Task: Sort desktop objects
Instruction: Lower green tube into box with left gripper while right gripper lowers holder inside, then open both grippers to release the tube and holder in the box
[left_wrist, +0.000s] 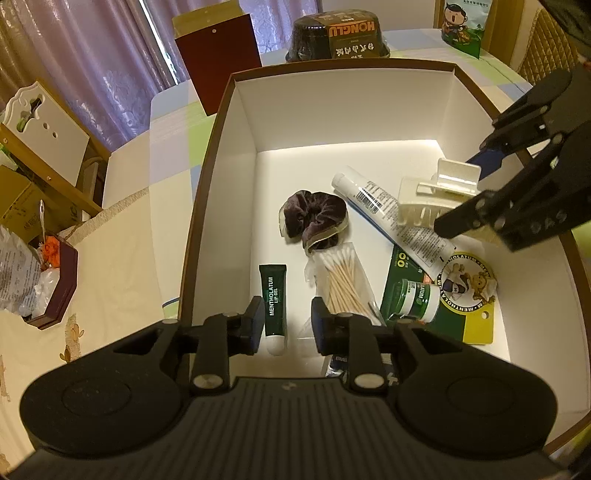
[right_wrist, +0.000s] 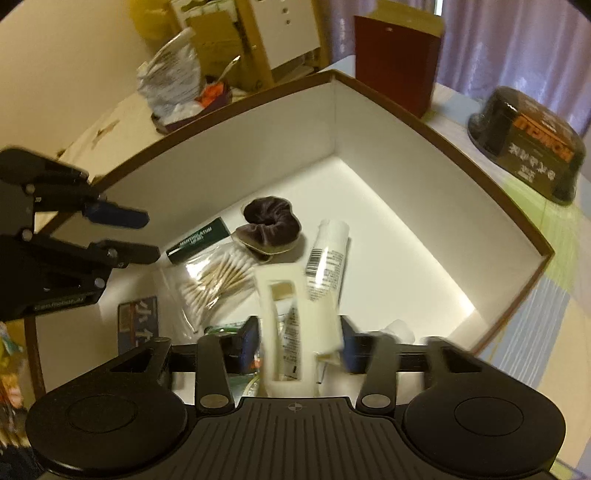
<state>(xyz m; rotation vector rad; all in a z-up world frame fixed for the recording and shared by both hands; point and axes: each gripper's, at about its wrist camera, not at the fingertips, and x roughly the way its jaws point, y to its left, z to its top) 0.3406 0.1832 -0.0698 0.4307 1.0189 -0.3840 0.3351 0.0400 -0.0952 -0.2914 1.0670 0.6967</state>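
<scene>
A big white-lined box (left_wrist: 229, 110) (right_wrist: 443, 136) holds a green lip gel tube (left_wrist: 275, 302) (right_wrist: 201, 240), a dark velvet scrunchie (left_wrist: 314, 218) (right_wrist: 271, 225), a bag of cotton swabs (left_wrist: 343, 280) (right_wrist: 218, 280), a white tube (left_wrist: 373, 199) (right_wrist: 328, 258) and a green Mentholatum card with a small jar (left_wrist: 465, 284). My left gripper (left_wrist: 288, 325) (right_wrist: 149, 236) hovers open over the lip gel, holding nothing. My right gripper (left_wrist: 458, 194) (right_wrist: 299, 347) is spread wide inside the box. A cream hair claw clip (left_wrist: 424, 199) (right_wrist: 321, 325) lies blurred between its fingers, above the white tube.
Beyond the box stand a dark red carton (left_wrist: 218, 55), a black instant-food bowl (left_wrist: 340, 33) and a snack bag (left_wrist: 465, 26). A dark tray of wrappers (left_wrist: 51, 280) sits left on the tablecloth. A small blue card (right_wrist: 138, 325) lies in the box's near corner.
</scene>
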